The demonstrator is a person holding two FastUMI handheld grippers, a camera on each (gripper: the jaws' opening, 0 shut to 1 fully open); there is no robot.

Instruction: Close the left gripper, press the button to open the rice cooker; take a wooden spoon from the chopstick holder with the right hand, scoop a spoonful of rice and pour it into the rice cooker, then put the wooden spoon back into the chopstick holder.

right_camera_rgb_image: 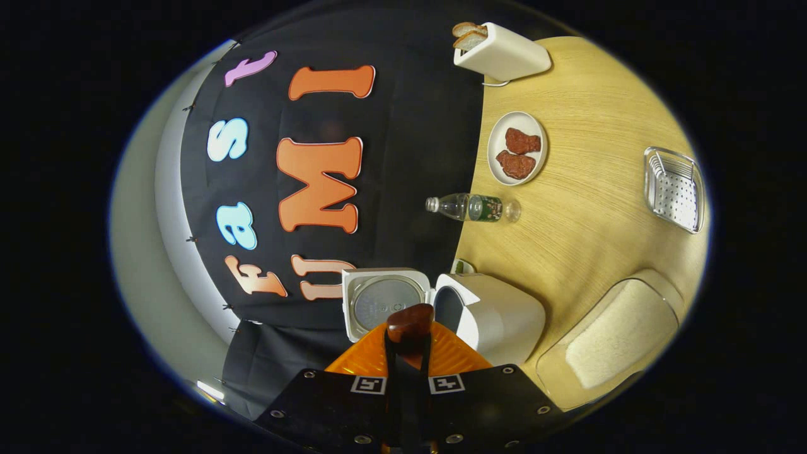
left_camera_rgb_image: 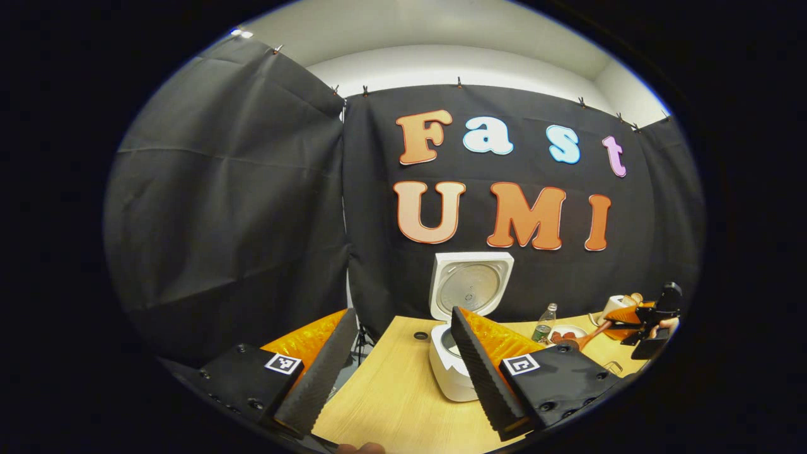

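Right gripper is seen clamped on the wooden spoon, bowl end poking out past the fingers, near the rice cooker. Left gripper is held with fingers spread wide, gripping nothing, above the table. Cooker lid stands open (upright at the back). Rice container sits beside the cooker.

We are looking at a staged recording booth: black cloth walls are enclosing a wooden worktop carrying a rice cooker and toaster.
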